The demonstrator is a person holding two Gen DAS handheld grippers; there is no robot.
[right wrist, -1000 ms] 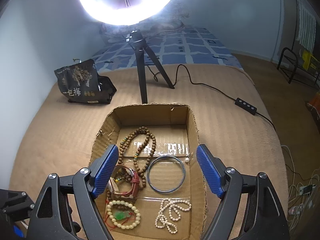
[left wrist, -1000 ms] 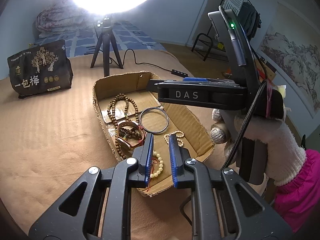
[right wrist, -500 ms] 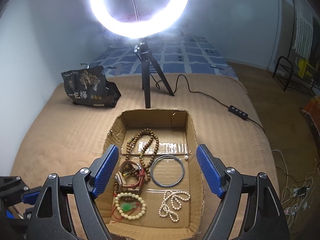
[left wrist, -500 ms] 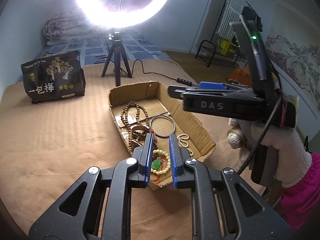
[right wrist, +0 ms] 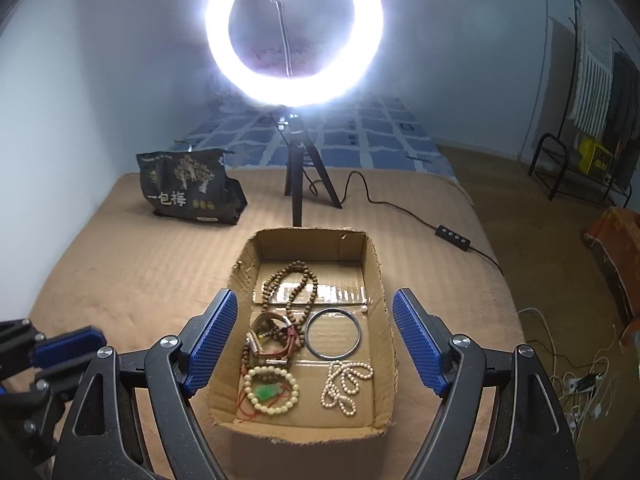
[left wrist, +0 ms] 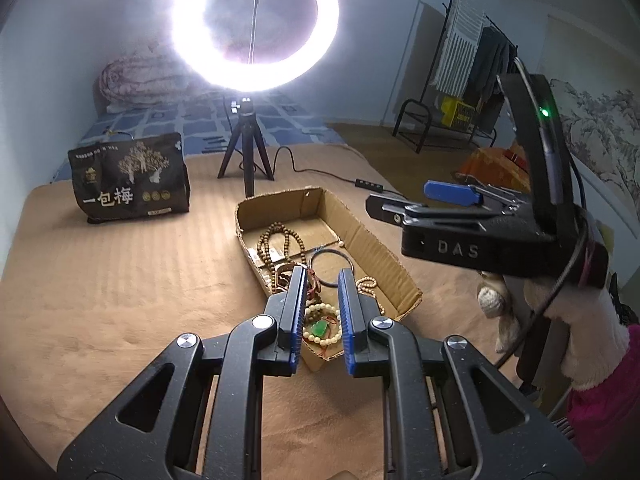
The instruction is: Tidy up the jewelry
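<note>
Right wrist view: tan ribbed bed cover (right wrist: 120, 272) carries everything, with the glowing white ring light on a black tripod (right wrist: 294, 36) and a black printed snack bag (right wrist: 188, 188) well ahead of the fingers. Shallow brown cardboard box (right wrist: 376, 280) sits straight ahead and below, between the two pads in this view, its long axis running away from the camera toward the tripod, open top facing up. Right gripper (right wrist: 316, 340) is spread wide and carries nothing. Left gripper (left wrist: 322, 312) has a narrow gap, nothing between the pads, hovering over the box's near end. Contents, big to small: long brown wooden bead strand (right wrist: 292, 284) in the far half, lying roughly along the box axis; dark metal bangle (right wrist: 334, 332) flat, mid-box toward the right finger; reddish leather-strap watch (right wrist: 272, 340) tangled with brown beads, toward the left finger; cream bead bracelet with a green pendant (right wrist: 272, 392) at the near left; small white pearl string (right wrist: 344, 384) looped at the near right; one loose pearl (right wrist: 364, 309) by the right wall. My read: all visible jewelry is already in the box and roughly spaced out, so the task looks close to done; what's left is at most untangling the watch from the beads. Nothing gripped right now.
</note>
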